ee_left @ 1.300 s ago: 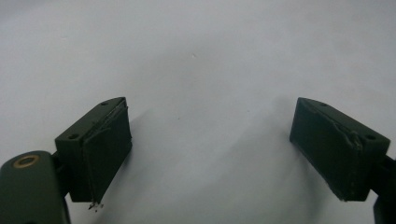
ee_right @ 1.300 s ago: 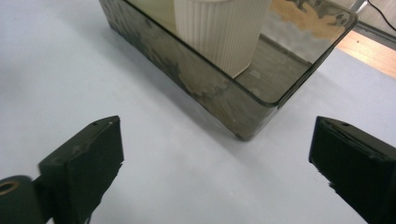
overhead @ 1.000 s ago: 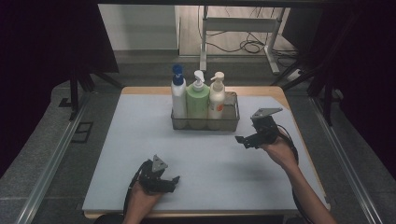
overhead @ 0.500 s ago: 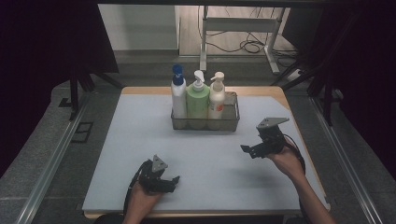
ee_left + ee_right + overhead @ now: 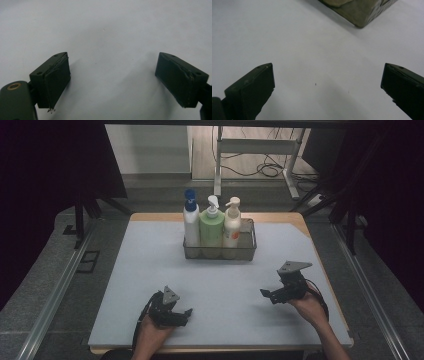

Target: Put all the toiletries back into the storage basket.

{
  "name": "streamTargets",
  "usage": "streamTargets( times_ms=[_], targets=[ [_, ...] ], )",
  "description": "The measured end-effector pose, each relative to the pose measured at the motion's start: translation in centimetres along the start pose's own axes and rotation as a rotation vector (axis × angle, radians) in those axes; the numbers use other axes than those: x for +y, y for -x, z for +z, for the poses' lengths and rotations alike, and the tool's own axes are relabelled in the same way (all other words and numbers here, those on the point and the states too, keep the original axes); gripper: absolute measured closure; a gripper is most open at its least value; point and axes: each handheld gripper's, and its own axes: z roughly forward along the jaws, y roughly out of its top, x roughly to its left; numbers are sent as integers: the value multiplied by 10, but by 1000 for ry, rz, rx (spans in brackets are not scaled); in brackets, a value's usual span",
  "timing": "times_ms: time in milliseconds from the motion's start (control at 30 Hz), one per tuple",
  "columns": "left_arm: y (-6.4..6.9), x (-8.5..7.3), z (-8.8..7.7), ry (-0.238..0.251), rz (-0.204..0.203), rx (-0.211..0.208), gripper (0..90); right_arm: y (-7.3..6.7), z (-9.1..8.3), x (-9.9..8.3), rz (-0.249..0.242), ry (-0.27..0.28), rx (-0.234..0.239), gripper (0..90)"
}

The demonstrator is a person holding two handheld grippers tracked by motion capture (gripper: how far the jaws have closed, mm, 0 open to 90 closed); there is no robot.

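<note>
Both pairs of jaws are standing wide apart with nothing between them: your left gripper (image 5: 186, 312) is resting low near the front edge of the mat (image 5: 150, 285), and your right gripper (image 5: 266, 293) is hovering over the mat's right side, pointing left. You are holding both well short of the wire basket (image 5: 220, 253), which is sitting at the back middle of the mat with three pump bottles standing upright in a row: a white bottle with a blue cap (image 5: 191, 227), a green bottle (image 5: 212, 230) and a cream bottle (image 5: 232, 226). From the right gripper view, a corner of the basket (image 5: 359, 11) is lying ahead and slightly to the right of the jaws. Your right hand (image 5: 310, 307) looks nearer to the basket, and the cream bottle on that end would likely be its closest target; its long axis is running straight up, so a sideways grip around the body should suit.
</note>
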Motion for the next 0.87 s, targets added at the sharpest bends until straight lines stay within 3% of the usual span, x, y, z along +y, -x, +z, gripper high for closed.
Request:
streamTargets(
  times_ms=[233,567,867],
  targets=[
    [0,0,0,0,0,0,124,-5,6,-19,9,-2,1,0],
    [0,0,0,1,1,0,124,-9,17,-43,31,-48,2,0],
    [0,0,0,-1,-1,-2,123,-10,18,-48,30,-37,-7,0]
  ],
)
